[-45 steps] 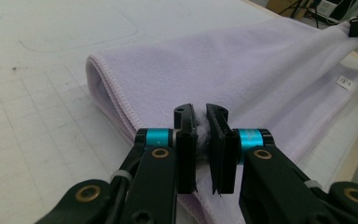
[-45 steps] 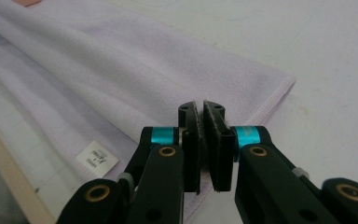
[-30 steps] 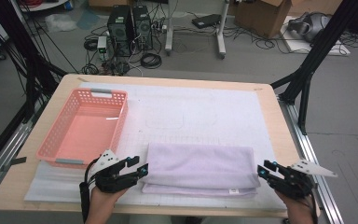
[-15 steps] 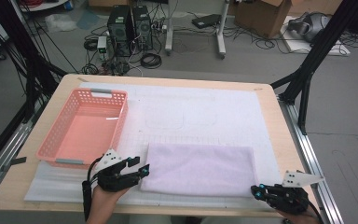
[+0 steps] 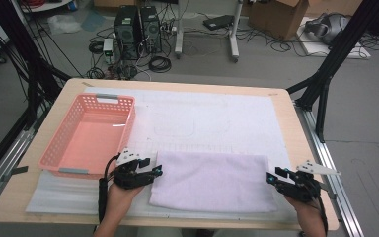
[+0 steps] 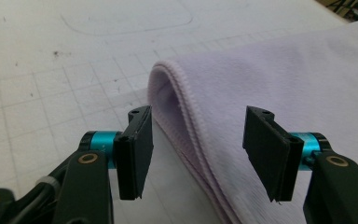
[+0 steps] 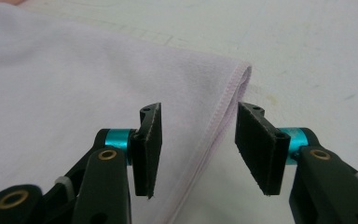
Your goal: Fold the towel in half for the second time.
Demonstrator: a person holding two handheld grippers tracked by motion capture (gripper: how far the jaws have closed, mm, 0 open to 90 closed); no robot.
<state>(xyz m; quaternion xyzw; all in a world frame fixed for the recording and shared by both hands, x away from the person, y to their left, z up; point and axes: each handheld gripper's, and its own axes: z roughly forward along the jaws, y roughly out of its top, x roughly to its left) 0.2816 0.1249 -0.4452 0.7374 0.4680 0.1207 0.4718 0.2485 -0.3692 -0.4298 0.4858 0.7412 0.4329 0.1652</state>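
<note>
1. While the white mat [image 5: 217,118] and the pink basket [image 5: 90,136] at the frame's left sit as they did a second ago, the lilac towel [image 5: 212,181] at lower centre now lies flatter, its loose lower layer squared under the fold.
2. Your left gripper [image 5: 154,172] hangs at the towel's left short edge, jaws parted and grasping nothing; in the left gripper view the doubled hem [image 6: 177,93] runs between them.
3. Your right gripper [image 5: 271,177] has pulled in from the lower right corner to the right edge, likewise released, with the stitched corner [image 7: 242,74] framed between its jaws.
4. Both ends look lined up for the next fold.
</note>
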